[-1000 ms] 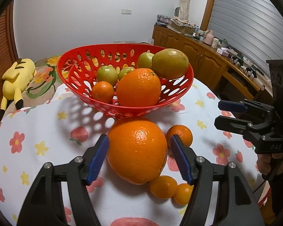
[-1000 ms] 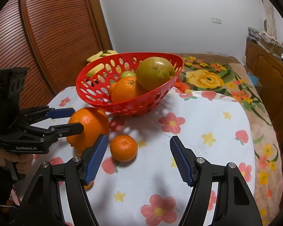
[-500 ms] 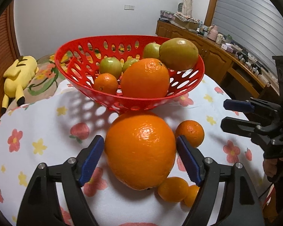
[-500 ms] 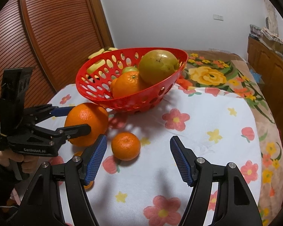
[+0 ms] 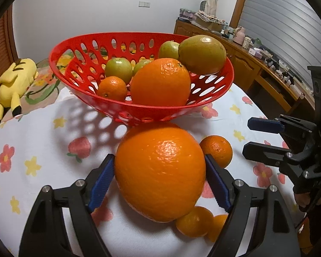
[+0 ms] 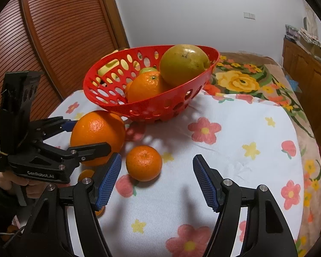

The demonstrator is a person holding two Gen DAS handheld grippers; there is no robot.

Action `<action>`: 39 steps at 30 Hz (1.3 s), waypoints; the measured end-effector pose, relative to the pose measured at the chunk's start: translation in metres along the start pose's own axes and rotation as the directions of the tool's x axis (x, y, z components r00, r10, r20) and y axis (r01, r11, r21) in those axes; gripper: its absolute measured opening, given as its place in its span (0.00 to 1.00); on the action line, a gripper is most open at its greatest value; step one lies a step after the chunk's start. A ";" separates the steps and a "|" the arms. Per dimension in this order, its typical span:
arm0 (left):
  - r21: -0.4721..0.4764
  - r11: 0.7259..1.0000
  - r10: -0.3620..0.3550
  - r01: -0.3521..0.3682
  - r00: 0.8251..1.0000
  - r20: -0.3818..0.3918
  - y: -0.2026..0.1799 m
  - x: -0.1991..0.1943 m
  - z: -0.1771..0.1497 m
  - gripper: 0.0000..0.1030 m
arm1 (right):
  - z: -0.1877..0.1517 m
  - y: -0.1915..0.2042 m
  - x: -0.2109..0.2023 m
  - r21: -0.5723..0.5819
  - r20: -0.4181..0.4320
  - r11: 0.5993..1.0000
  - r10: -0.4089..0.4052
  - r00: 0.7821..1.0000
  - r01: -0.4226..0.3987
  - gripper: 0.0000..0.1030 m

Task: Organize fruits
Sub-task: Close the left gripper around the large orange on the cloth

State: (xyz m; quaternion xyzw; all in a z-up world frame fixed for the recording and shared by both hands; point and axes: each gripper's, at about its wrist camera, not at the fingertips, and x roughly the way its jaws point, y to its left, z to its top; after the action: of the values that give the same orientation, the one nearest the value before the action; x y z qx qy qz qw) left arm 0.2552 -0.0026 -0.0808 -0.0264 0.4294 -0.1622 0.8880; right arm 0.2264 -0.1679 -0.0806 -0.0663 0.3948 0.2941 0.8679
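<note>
A red perforated basket (image 5: pixel 83 68) (image 6: pixel 109 98) on the flowered tablecloth holds a large orange (image 5: pixel 160 81), a small mandarin (image 5: pixel 112 87), green fruits (image 5: pixel 118 69) and a big yellow-green fruit (image 5: pixel 202 53) (image 6: pixel 184 64). My left gripper (image 5: pixel 159 175) (image 6: pixel 87 137) is shut on a large orange (image 5: pixel 160 171) (image 6: pixel 97 132) just in front of the basket. My right gripper (image 6: pixel 156 177) (image 5: pixel 252 135) is open and empty, with a mandarin (image 6: pixel 143 162) (image 5: pixel 217 150) near its left finger.
Two small mandarins (image 5: pixel 194 221) lie under the held orange. A yellow plush toy (image 5: pixel 15 79) lies at the far left. A flowered bedspread (image 6: pixel 246 81) lies behind the table. A wooden sideboard (image 5: pixel 246 64) stands at the right, a wooden slatted door (image 6: pixel 53 32) at the left.
My left gripper closed its pads onto the large orange and moved closer to the basket. My right gripper stayed open, shifting slightly toward the loose mandarin.
</note>
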 end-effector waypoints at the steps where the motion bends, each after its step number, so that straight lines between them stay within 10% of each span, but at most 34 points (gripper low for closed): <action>1: -0.004 1.000 -0.008 0.008 1.000 -0.003 0.001 0.001 0.000 0.81 | -0.001 0.000 0.000 0.000 -0.001 1.000 -0.001 1.000 0.001 0.69; 39: -0.057 0.997 0.045 -0.043 0.998 0.040 0.033 -0.031 -0.033 0.79 | -0.004 0.009 0.043 -0.013 -0.060 1.000 0.002 0.998 -0.003 0.62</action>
State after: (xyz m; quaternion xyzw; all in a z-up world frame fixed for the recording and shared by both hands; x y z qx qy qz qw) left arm 0.2200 0.0413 -0.0842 -0.0450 0.4157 -0.1299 0.8990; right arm 0.2409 -0.1421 -0.1128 -0.0802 0.4187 0.2958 0.8549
